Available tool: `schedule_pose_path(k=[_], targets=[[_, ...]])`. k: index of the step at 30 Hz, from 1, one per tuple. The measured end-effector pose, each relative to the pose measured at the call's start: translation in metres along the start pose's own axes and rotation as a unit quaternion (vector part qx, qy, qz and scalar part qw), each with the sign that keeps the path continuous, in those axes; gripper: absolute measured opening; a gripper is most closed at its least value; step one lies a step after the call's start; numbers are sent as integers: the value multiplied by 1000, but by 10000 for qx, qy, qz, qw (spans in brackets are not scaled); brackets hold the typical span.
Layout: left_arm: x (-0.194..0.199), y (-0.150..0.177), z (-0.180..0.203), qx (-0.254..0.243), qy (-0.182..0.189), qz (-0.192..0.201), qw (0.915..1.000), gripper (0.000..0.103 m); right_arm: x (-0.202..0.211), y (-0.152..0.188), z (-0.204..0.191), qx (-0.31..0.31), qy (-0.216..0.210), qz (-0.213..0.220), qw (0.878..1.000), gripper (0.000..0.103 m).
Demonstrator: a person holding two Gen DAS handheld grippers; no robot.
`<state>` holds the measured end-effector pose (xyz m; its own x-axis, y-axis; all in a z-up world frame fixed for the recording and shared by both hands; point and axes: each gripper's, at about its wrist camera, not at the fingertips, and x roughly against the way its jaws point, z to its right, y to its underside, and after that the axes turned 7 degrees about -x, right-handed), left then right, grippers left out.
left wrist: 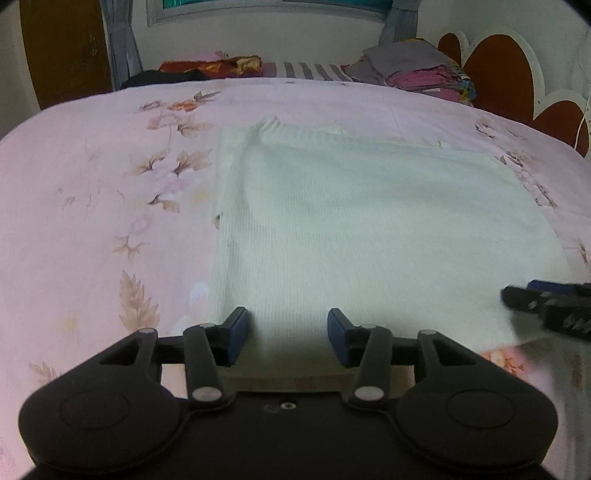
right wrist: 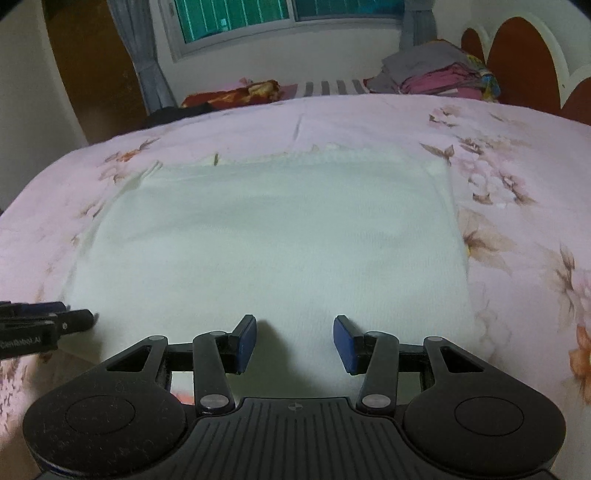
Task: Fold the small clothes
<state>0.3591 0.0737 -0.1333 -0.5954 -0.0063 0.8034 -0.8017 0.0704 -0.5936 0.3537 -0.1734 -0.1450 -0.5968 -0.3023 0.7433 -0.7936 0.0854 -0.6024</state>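
White garment plain; left gripper lettering blurred.

A wide bed fills the room, spread with a pink floral bedsheet. At twelve o'clock a window with a pale frame sits in a white wall, grey curtains hanging at either side, and a brown wooden door stands at ten o'clock. At two o'clock rises a scalloped headboard, dark red panels edged in white; the light is dim and even.
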Motion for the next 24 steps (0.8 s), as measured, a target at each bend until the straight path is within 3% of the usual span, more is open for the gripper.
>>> schedule_pose_path(k=[4,7,11,14,19,24], targets=[[8,2,-4,239,192,-156,9994,53,-5,10,-10,332,246,86,9991,46],[15,5,-9,478,444,-260,9975,60,-5,12,-11,282,324,101,9990,46],[20,15,-19,971,826,-522,9905,61,-5,14,-12,141,380,119,9991,48],[16,31,-34,1596,1248,-719,9766,61,-2,15,-15,149,446,109,9988,49],[8,51,-57,2631,1768,-331,9479,62,2,17,-17,44,499,87,9987,49],[-12,48,-68,3265,1995,133,9238,61,15,16,-22,-134,448,176,9988,49]])
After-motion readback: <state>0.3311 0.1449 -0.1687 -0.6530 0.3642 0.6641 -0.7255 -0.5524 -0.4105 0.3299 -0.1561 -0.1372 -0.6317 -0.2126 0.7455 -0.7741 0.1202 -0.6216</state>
